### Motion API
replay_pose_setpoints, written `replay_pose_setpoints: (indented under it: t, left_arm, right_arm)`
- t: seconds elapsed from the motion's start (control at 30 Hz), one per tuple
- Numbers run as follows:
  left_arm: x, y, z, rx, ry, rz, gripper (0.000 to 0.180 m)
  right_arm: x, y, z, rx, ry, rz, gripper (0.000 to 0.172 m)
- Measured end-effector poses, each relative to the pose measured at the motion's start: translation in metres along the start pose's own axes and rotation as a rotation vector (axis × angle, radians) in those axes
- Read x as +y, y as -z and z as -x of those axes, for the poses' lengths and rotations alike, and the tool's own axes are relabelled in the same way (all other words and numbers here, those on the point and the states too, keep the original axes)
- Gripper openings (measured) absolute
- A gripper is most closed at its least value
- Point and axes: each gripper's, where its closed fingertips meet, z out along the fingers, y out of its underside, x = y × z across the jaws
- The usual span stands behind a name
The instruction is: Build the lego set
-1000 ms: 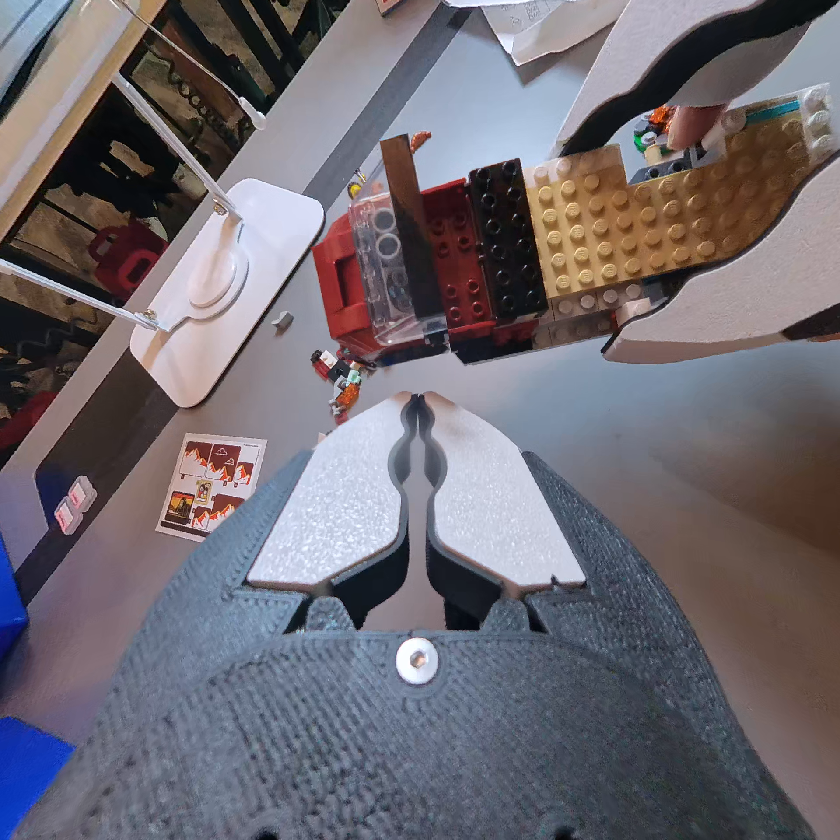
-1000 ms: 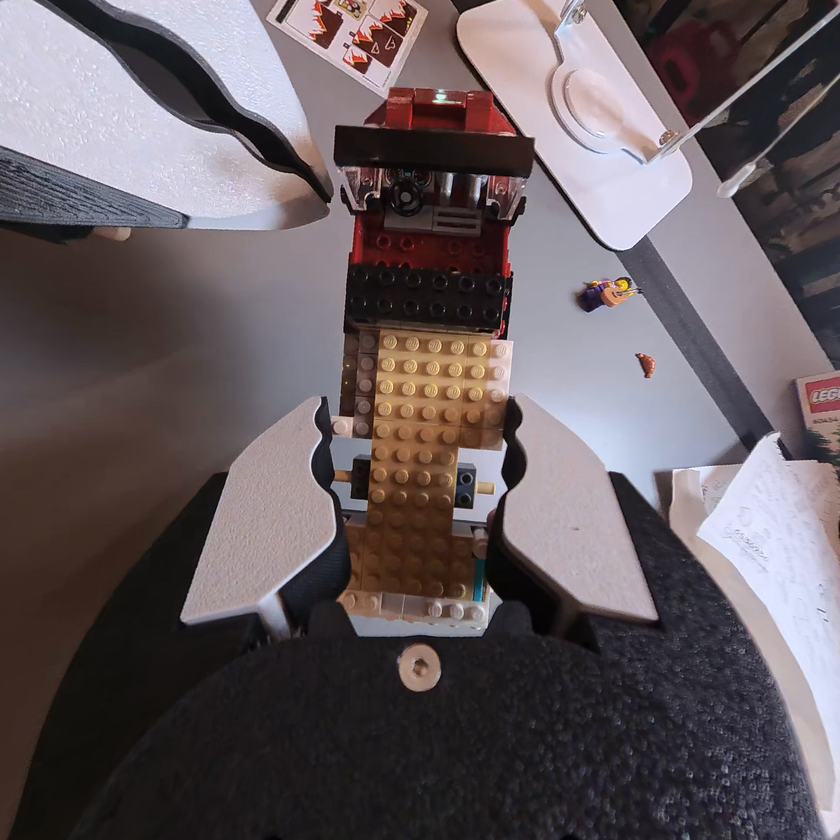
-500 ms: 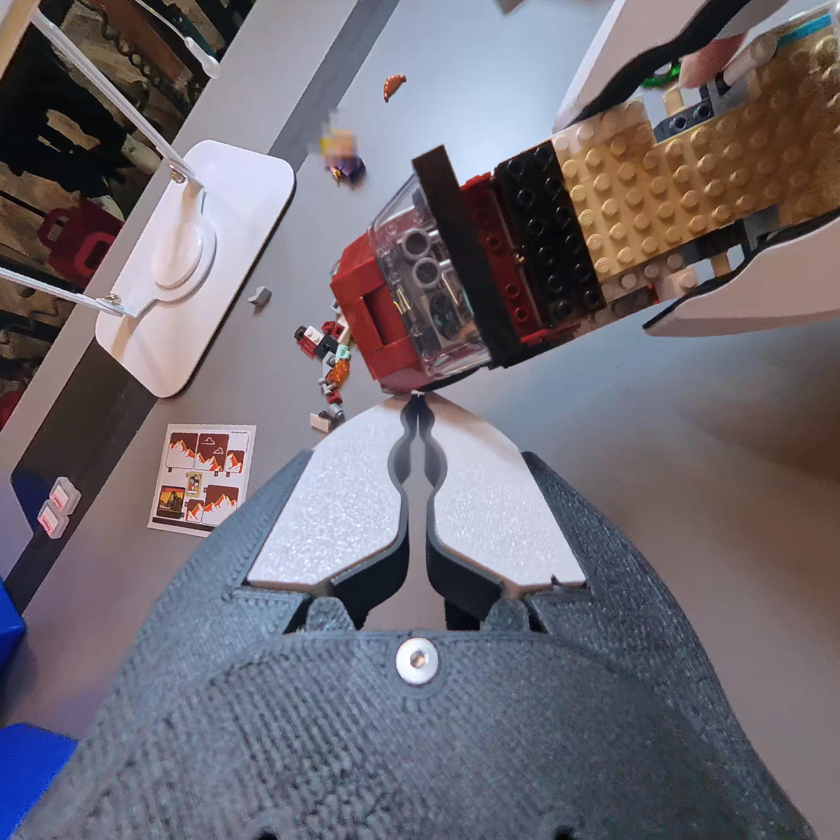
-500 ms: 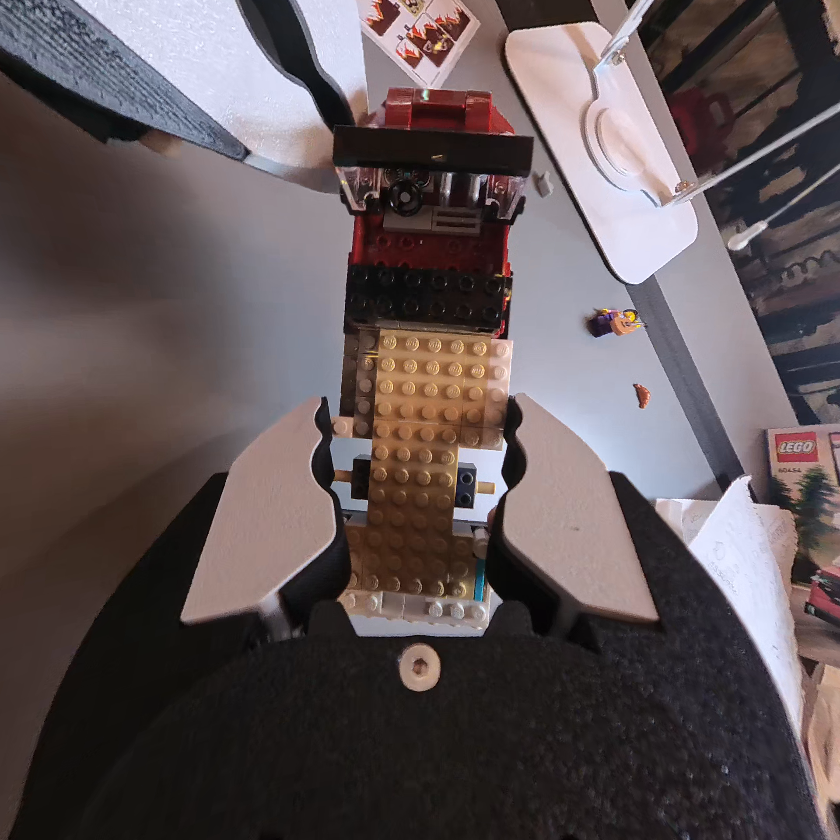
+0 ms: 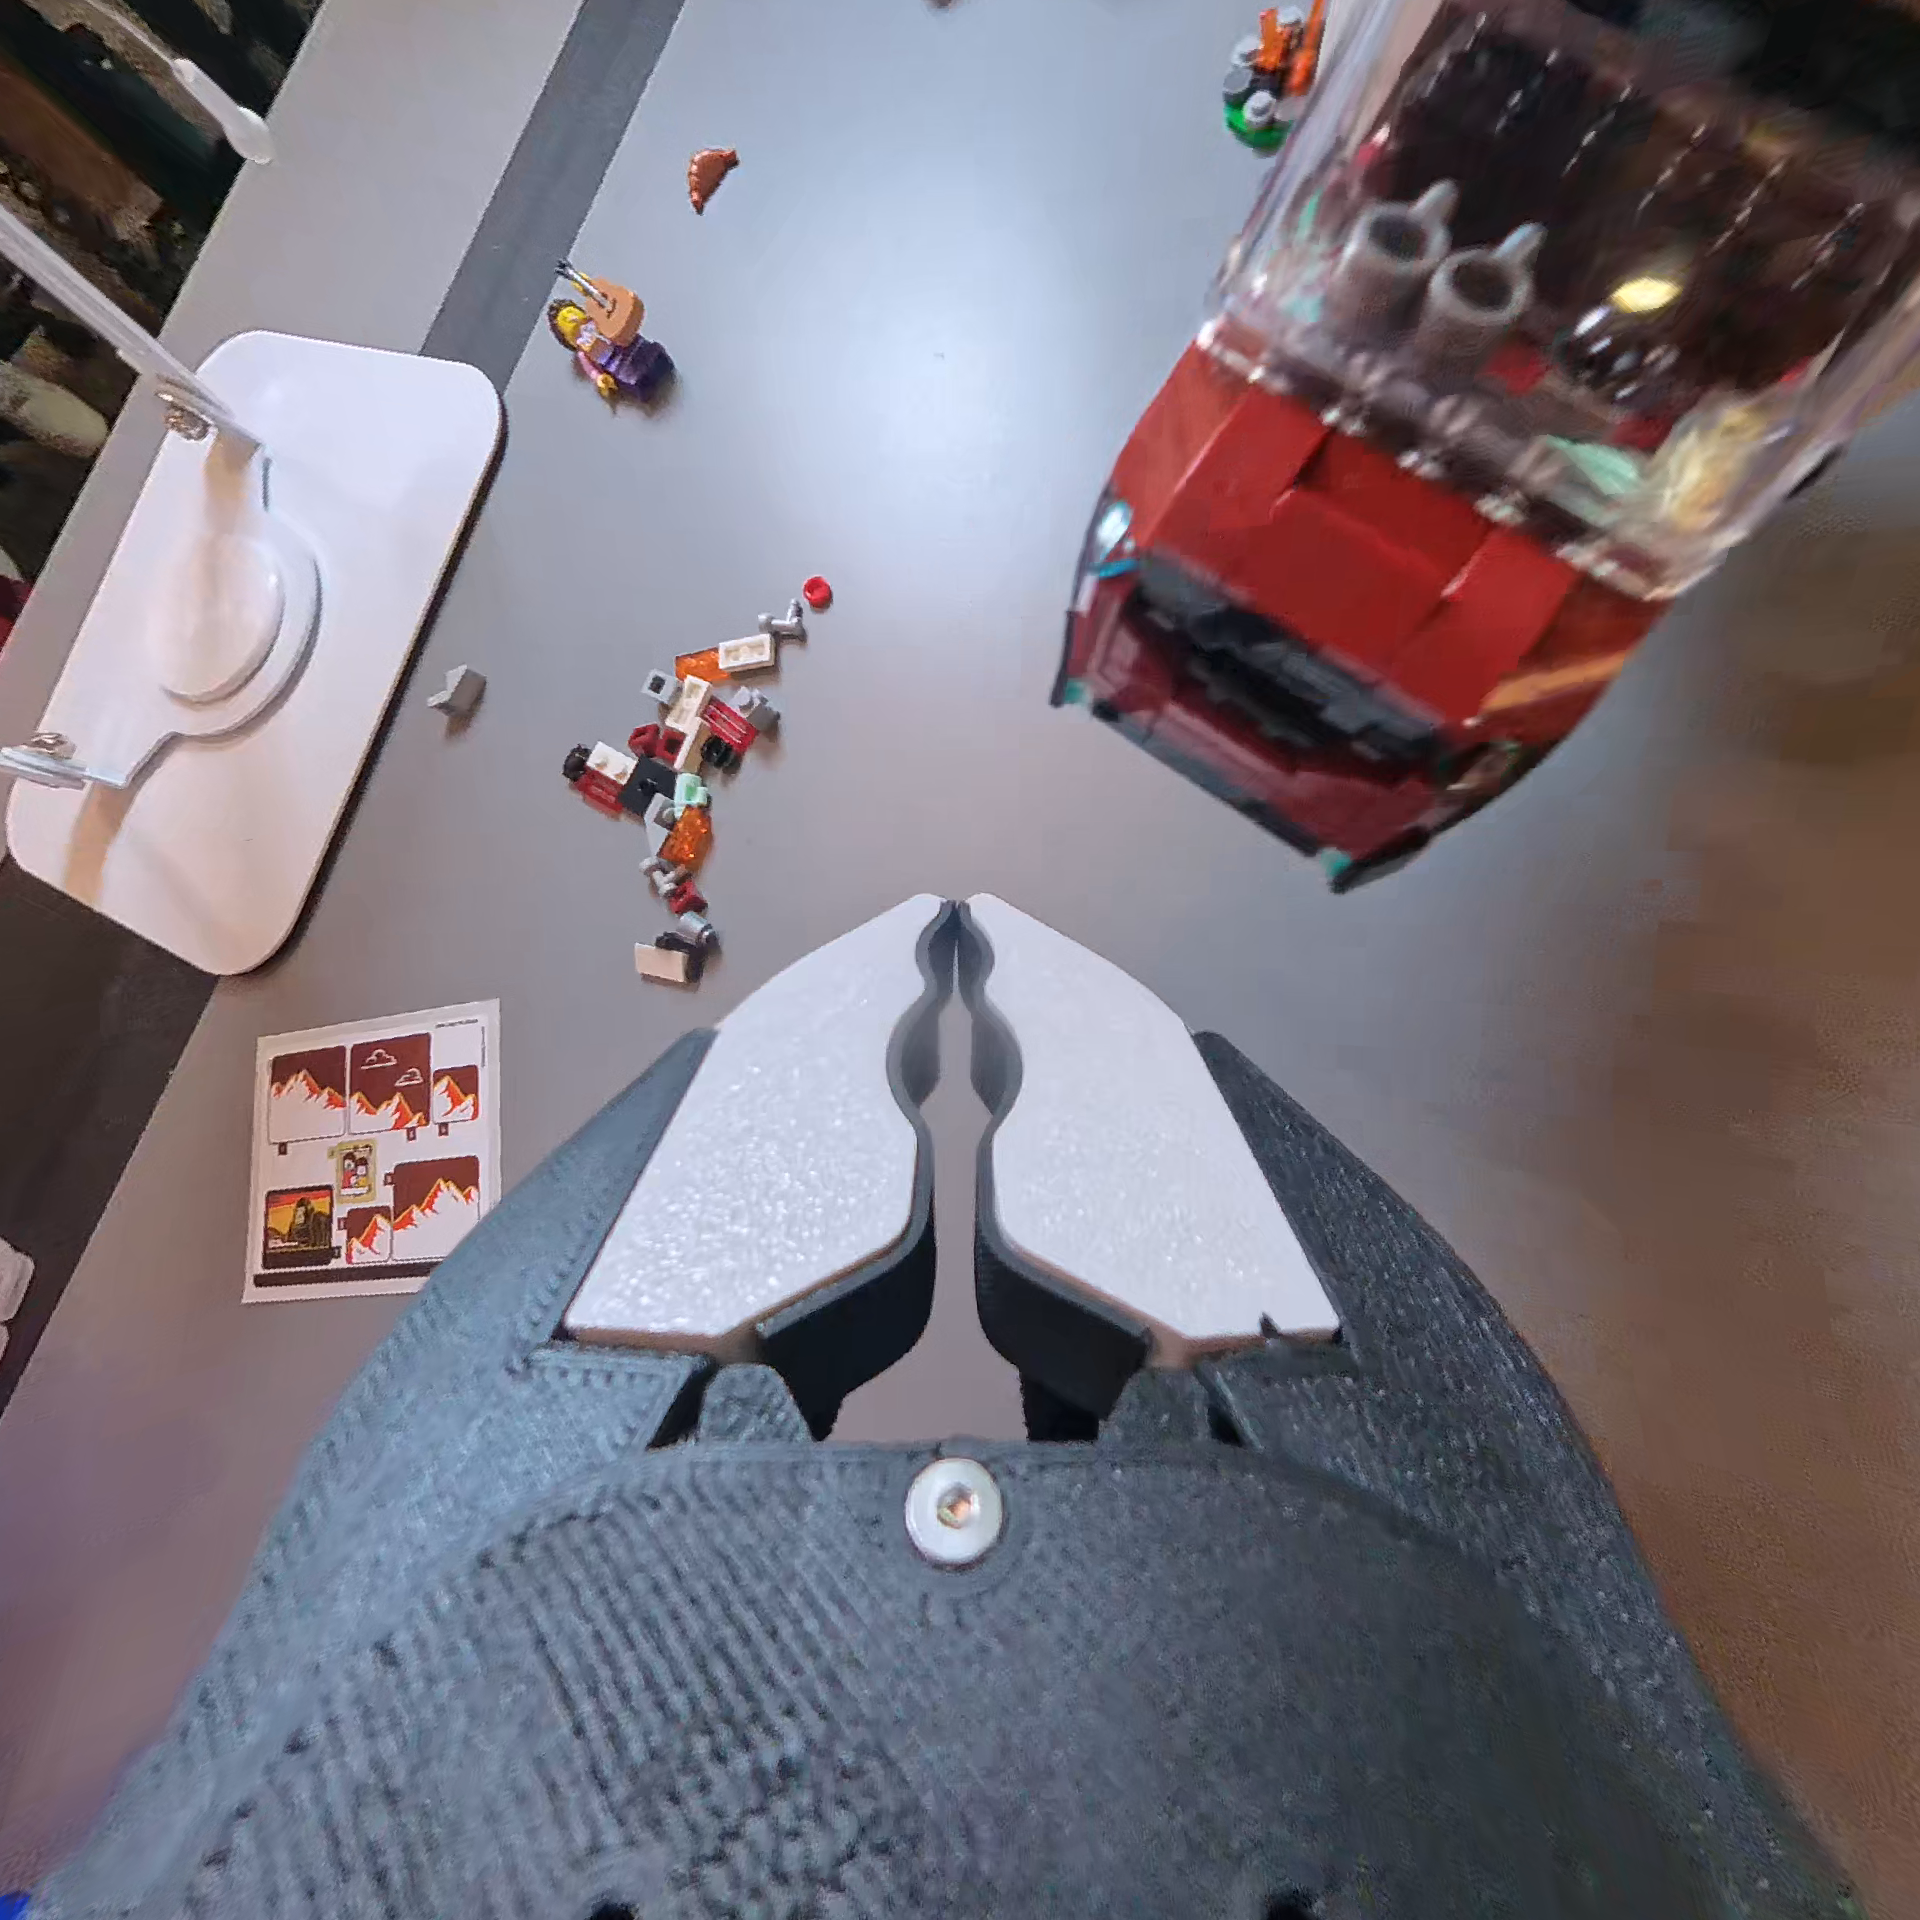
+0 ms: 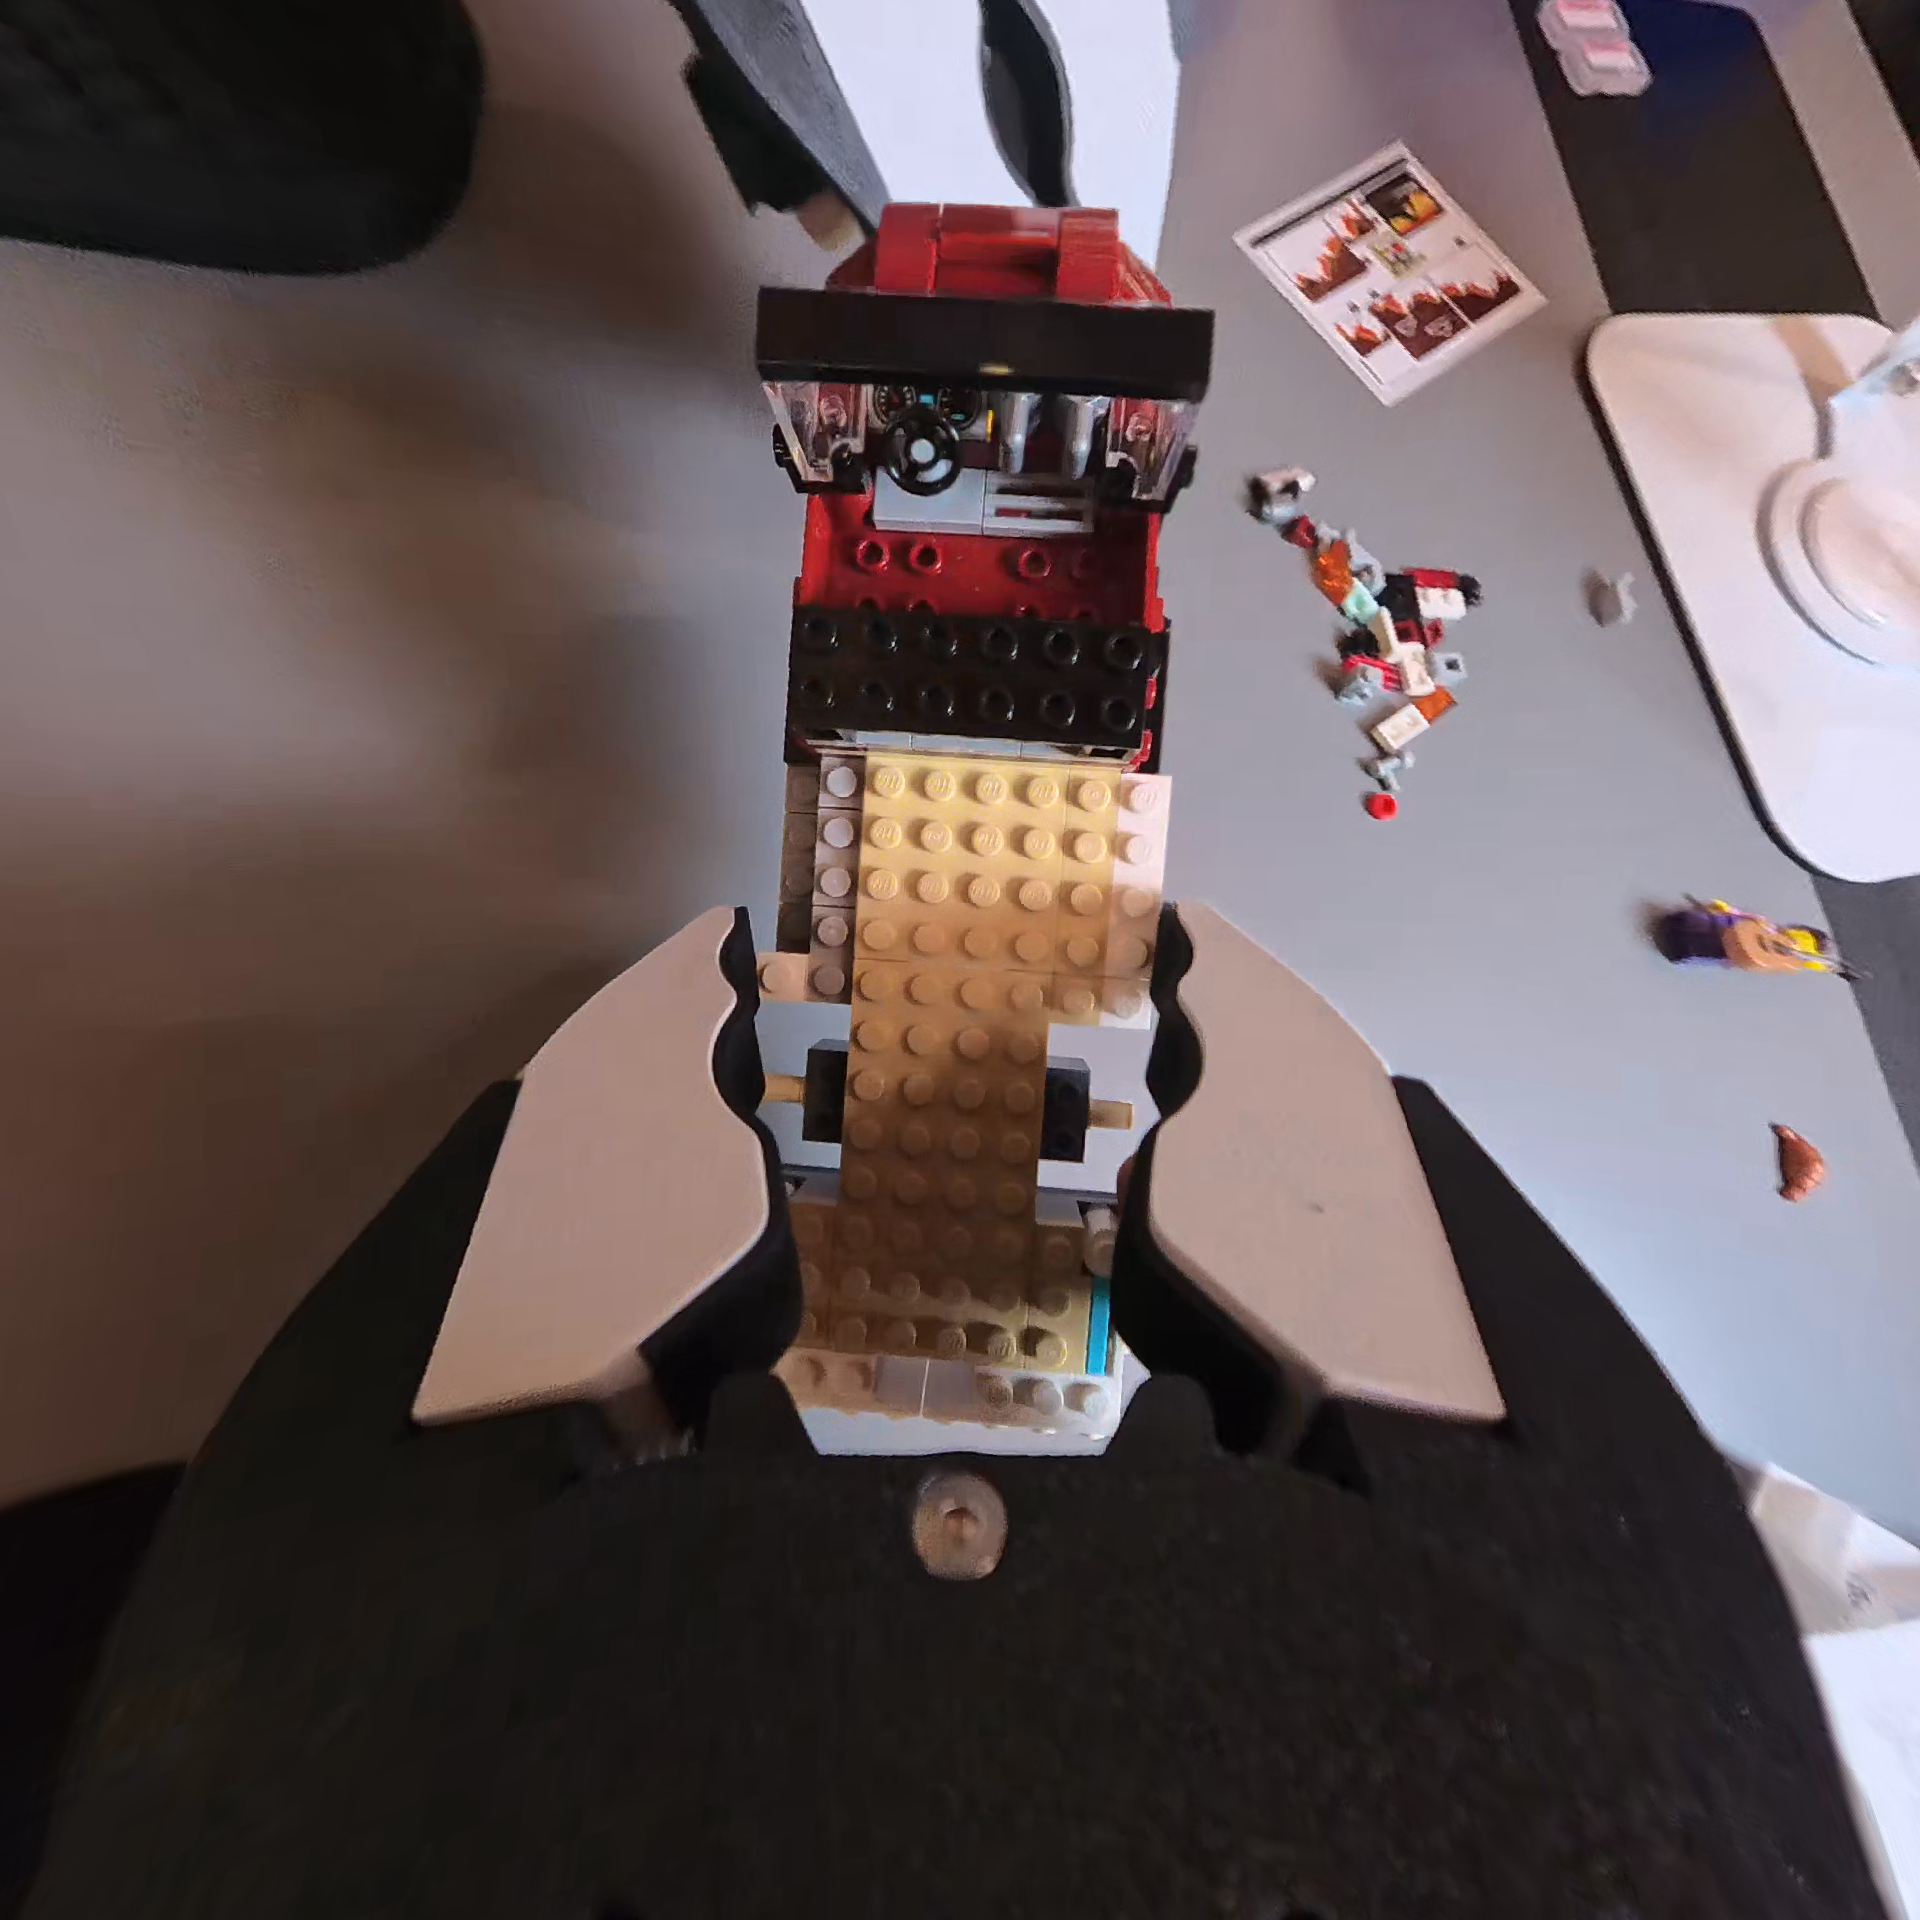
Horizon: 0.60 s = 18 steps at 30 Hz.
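Observation:
My right gripper is shut on a brick-built vehicle with a dark red cab, a black brick row and a tan studded floor. Its pads press the rear sides and hold it above the grey table. In the left wrist view the vehicle is blurred at the upper right, its red front and clear windscreen turned towards that camera. My left gripper is shut and empty, just below and left of the vehicle's front. It also shows at the top of the right wrist view, behind the cab.
A pile of small loose pieces lies ahead of the left gripper. A sticker sheet, a white stand base, a small figure and a brown croissant piece lie around it. Papers are at the right. Some 12 cm of space lies between my two pairs of fingers. My right tips are roughly 25 cm from the brown croissant piece. It is also in sight in the right wrist view.
The right gripper has swung the vehicle round, so its front now points at the left gripper's camera and looms closer. The left gripper stayed shut and shifted relative to the loose pieces.

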Motion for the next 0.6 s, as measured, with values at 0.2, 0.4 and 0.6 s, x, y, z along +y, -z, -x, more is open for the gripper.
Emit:
replay_pose_setpoints:
  t: [0.2, 0.4, 0.6]
  left_arm:
    - [-0.002, 0.006, -0.019, 0.180, -0.010, -0.057, 0.000]
    - [-0.013, 0.012, -0.045, 0.404, -0.147, -0.214, 0.000]
    - [-0.015, 0.011, -0.054, 0.552, -0.273, -0.299, 0.000]
  right_arm:
    - [-0.019, 0.013, 0.017, -0.113, 0.032, -0.072, 0.073]
    - [-0.029, 0.016, 0.030, -0.170, 0.087, -0.078, 0.073]
    - [-0.034, 0.015, 0.039, -0.195, 0.146, -0.052, 0.074]
